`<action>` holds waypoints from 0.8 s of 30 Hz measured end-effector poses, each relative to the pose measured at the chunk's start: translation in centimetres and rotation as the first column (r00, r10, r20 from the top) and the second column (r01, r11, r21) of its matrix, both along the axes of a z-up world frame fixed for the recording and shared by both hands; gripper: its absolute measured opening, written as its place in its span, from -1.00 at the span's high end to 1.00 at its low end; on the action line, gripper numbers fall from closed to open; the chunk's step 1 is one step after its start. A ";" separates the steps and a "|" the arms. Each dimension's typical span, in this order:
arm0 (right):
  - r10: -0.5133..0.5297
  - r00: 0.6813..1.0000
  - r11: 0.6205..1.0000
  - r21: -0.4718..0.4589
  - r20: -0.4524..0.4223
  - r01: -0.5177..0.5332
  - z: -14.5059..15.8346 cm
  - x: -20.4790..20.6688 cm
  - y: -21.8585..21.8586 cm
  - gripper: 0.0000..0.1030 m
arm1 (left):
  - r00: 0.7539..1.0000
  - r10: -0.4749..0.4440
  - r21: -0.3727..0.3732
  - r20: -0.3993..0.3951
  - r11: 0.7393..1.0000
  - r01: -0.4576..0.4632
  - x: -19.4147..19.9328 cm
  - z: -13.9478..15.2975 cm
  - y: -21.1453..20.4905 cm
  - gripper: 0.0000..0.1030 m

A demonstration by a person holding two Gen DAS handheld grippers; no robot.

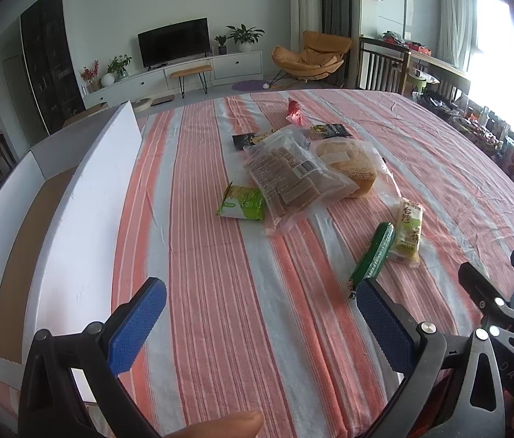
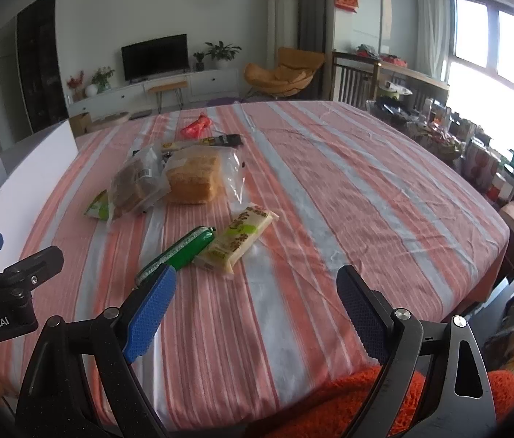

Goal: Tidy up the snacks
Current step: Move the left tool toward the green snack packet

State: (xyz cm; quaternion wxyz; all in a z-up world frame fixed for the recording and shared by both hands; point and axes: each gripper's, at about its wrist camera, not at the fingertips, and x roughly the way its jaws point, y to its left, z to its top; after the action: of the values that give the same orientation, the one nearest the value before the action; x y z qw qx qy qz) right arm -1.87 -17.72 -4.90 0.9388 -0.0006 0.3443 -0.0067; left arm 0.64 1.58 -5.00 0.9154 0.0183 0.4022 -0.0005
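Several snacks lie on the striped tablecloth (image 1: 220,292). A clear bag of brown biscuits (image 1: 290,179) leans on a bagged bread loaf (image 1: 348,164). A small green packet (image 1: 242,204) lies to their left. A green tube pack (image 1: 374,252) and a pale yellow-green packet (image 1: 408,230) lie nearer. Black packets (image 1: 330,130) and a red wrapper (image 1: 295,111) lie farther back. My left gripper (image 1: 260,314) is open and empty above the cloth. My right gripper (image 2: 257,303) is open and empty, just short of the green tube pack (image 2: 176,252) and the pale packet (image 2: 238,237).
A white-walled cardboard box (image 1: 81,197) stands open along the table's left side. Cluttered goods (image 2: 439,138) line the right beyond the table edge. An orange knitted cloth (image 2: 348,401) lies under my right gripper. The right gripper's body (image 1: 505,303) shows in the left wrist view.
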 end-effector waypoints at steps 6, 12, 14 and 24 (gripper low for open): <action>0.000 1.000 1.000 0.004 -0.006 0.000 -0.1 0.1 0.0 -0.78 | 0.998 0.014 0.012 -0.060 1.000 -0.013 0.8 -1.4 0.4 -1.00; -0.007 1.000 1.000 0.023 -0.022 0.007 -0.5 0.2 -0.5 -0.78 | 0.988 0.038 0.059 -0.149 0.998 -0.030 2.6 -4.2 0.5 -0.99; -0.008 1.000 1.000 0.029 -0.027 0.009 -0.6 0.2 -0.6 -0.78 | 0.982 0.059 0.088 -0.181 0.995 -0.043 3.3 -5.1 0.6 -0.99; -0.009 0.998 0.999 0.033 -0.063 0.011 -0.9 0.9 -0.6 -0.78 | 0.977 0.075 0.140 -0.201 0.989 -0.048 4.1 -6.2 0.7 -1.00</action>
State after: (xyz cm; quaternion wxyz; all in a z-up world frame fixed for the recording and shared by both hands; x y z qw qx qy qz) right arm -0.94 -18.31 -5.83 0.9273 0.0167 0.3739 -0.0058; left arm 4.70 2.25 -11.21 0.8651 0.0674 0.4943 0.0531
